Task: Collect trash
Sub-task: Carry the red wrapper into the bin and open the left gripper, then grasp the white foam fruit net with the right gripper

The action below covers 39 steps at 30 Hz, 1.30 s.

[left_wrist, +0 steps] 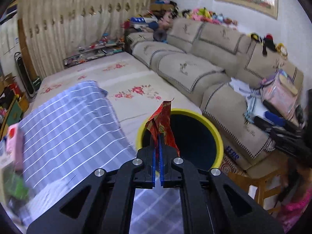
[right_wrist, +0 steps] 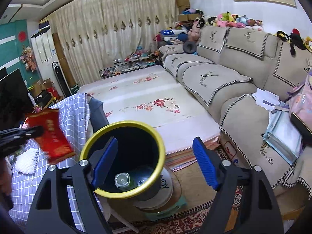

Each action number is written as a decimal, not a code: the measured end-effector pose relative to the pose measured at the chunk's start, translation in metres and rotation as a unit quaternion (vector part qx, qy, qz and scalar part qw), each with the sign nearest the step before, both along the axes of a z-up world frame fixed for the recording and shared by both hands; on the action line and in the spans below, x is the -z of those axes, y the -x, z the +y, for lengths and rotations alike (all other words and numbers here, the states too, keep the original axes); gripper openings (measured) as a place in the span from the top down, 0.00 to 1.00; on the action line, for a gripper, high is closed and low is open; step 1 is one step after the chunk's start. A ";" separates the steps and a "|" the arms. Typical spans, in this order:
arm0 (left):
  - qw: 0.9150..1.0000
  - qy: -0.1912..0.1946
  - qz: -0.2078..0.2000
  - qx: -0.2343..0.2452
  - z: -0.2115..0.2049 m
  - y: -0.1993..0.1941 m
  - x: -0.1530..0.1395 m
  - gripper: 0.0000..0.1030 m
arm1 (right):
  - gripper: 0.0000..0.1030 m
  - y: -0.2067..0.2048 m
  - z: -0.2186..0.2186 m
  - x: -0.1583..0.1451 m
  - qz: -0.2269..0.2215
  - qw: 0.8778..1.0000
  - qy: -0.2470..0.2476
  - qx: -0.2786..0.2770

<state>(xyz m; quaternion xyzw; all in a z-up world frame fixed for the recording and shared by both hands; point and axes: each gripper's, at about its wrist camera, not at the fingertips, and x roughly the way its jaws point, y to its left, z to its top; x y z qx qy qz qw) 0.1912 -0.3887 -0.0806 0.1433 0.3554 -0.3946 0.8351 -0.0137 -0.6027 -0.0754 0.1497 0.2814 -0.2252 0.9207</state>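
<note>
the left gripper [left_wrist: 158, 142] is clenched on a red wrapper [left_wrist: 161, 124], a thin, creased foil-like sheet with gold printing too small to read; its long axis runs up and away from the blue ribbed pads, its torn tip pointing toward the far rim of the bin [left_wrist: 218, 134]. from the left wrist view the wrapper hangs over the near-left edge of the bin's mouth. the bin is a round cylinder with a smooth yellow rim and a dark inside; in the right wrist view a clear bottle [right_wrist: 121, 181] with a squarish mouth lies at its bottom, and pale letters on the outer wall of the bin [right_wrist: 124, 130] read "ndy". the right gripper [right_wrist: 154, 165] is released, its 2 blue ribbed pads spread wide, 1 over the bin's near rim and 1 to the right of the bin. left of the bin lies a lilac checked cloth [right_wrist: 72, 117].
</note>
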 end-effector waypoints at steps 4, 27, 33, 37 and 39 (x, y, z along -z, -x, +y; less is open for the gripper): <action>0.999 -0.034 0.020 0.009 -0.047 -0.023 0.034 0.95 | 0.27 0.001 -0.009 0.006 0.006 1.000 -0.007 0.008; 0.997 0.038 -0.003 -0.068 0.062 0.009 0.006 0.17 | 0.24 -0.032 0.007 0.027 0.036 0.999 -0.025 -0.026; 0.984 0.069 -0.034 -0.162 0.163 0.036 -0.016 0.11 | 0.24 -0.060 0.044 0.029 0.038 0.995 -0.033 -0.085; 0.968 0.059 -0.058 -0.237 0.229 0.052 -0.021 0.11 | 0.24 -0.087 0.089 0.025 0.038 0.987 -0.033 -0.153; 0.961 0.064 -0.059 -0.263 0.256 0.056 -0.023 0.11 | 0.24 -0.101 0.120 0.021 0.034 0.980 -0.033 -0.193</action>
